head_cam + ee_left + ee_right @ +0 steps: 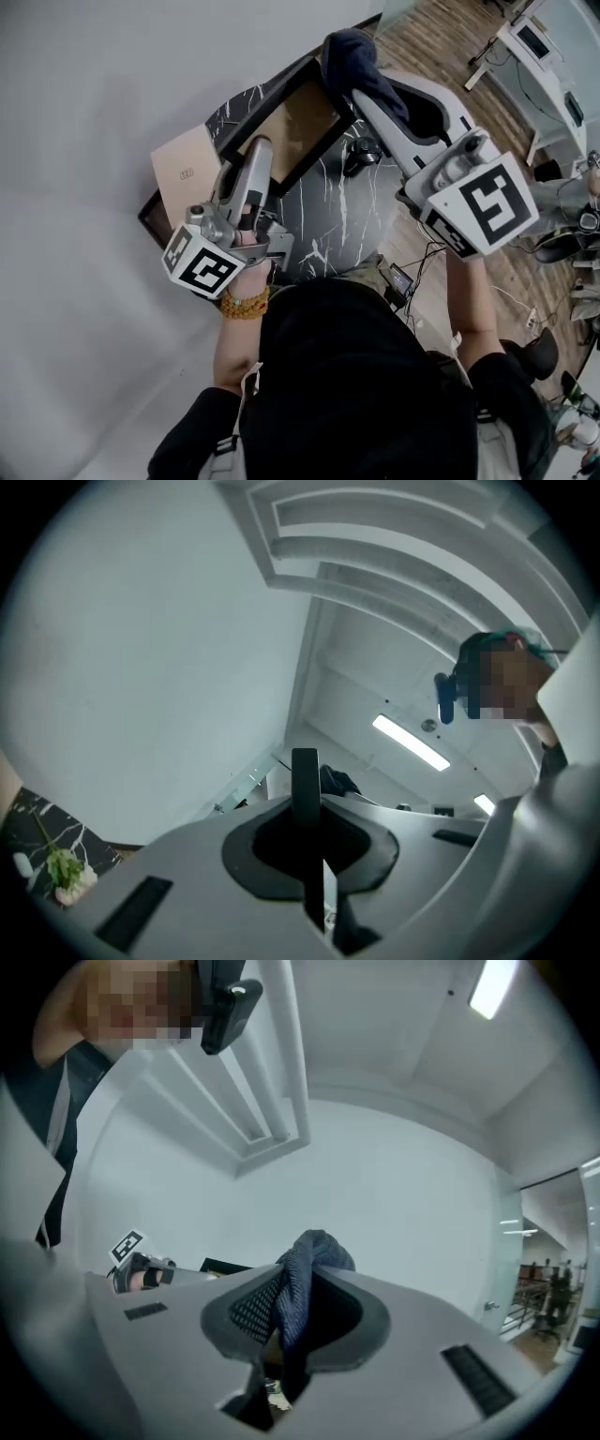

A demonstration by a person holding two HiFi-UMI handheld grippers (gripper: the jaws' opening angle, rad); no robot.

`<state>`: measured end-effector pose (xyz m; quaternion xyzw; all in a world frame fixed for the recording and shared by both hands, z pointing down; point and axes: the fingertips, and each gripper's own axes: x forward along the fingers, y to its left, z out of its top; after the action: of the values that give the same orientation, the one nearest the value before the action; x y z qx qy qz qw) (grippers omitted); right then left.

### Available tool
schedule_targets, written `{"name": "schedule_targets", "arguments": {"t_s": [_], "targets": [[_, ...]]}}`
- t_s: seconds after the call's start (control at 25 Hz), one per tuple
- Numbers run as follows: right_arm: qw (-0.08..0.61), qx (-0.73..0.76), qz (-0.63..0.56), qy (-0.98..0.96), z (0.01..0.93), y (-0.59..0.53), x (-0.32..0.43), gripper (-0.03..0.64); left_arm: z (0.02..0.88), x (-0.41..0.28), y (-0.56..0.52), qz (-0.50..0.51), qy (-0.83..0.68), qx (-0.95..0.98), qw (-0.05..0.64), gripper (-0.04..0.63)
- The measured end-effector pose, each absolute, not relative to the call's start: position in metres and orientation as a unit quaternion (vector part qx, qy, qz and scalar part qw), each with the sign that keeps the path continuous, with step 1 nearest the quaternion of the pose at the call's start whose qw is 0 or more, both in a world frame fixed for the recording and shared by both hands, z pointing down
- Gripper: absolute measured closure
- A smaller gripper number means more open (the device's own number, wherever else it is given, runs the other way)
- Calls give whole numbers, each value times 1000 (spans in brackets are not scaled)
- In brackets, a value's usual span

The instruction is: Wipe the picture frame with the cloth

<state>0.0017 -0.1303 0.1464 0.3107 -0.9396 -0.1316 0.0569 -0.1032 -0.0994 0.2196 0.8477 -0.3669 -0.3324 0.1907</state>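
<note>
The picture frame, black-rimmed with a brown panel, stands tilted over the black marble table. My left gripper is shut on its lower left rim. In the left gripper view that rim shows as a thin black bar rising from between the closed jaws. My right gripper is shut on a dark blue cloth, which sits bunched at the frame's upper right corner. In the right gripper view the cloth sticks up out of the jaws and hides the fingertips. Whether the cloth touches the frame I cannot tell.
A tan box leans at the table's left end against the white wall. A small black object lies on the table to the right of the frame. A small flower sprig sits on the marble. Cables and desks are on the wood floor to the right.
</note>
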Motion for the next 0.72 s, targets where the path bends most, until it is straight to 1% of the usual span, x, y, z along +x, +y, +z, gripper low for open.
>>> {"name": "schedule_targets", "arguments": {"t_s": [0.12, 0.24, 0.32, 0.44, 0.52, 0.56, 0.6, 0.64, 0.72], "targets": [[79, 285, -90, -951, 171, -130, -28, 563, 221, -84, -96, -299, -381, 861, 153, 574], [95, 251, -56, -962, 184, -115, -46, 563, 229, -82, -95, -262, -402, 869, 124, 574], [127, 207, -44, -969, 192, -99, -60, 563, 234, -80, -98, -201, -424, 879, 83, 574], [180, 135, -47, -973, 201, -72, -80, 563, 248, -67, -107, -83, -450, 889, 14, 575], [192, 92, -61, -975, 202, -50, -92, 563, 257, -59, -108, -26, -465, 884, -25, 575], [175, 74, -60, -980, 198, -40, -96, 563, 259, -59, -108, -20, -472, 881, -32, 575], [143, 65, -44, -987, 189, -34, -96, 563, 258, -61, -107, -28, -477, 878, -27, 575], [107, 70, -18, -992, 179, -35, -91, 563, 257, -65, -106, -49, -476, 878, -9, 575], [54, 127, 8, -990, 161, -63, -60, 563, 256, -75, -104, -116, -456, 880, 61, 575]]}}
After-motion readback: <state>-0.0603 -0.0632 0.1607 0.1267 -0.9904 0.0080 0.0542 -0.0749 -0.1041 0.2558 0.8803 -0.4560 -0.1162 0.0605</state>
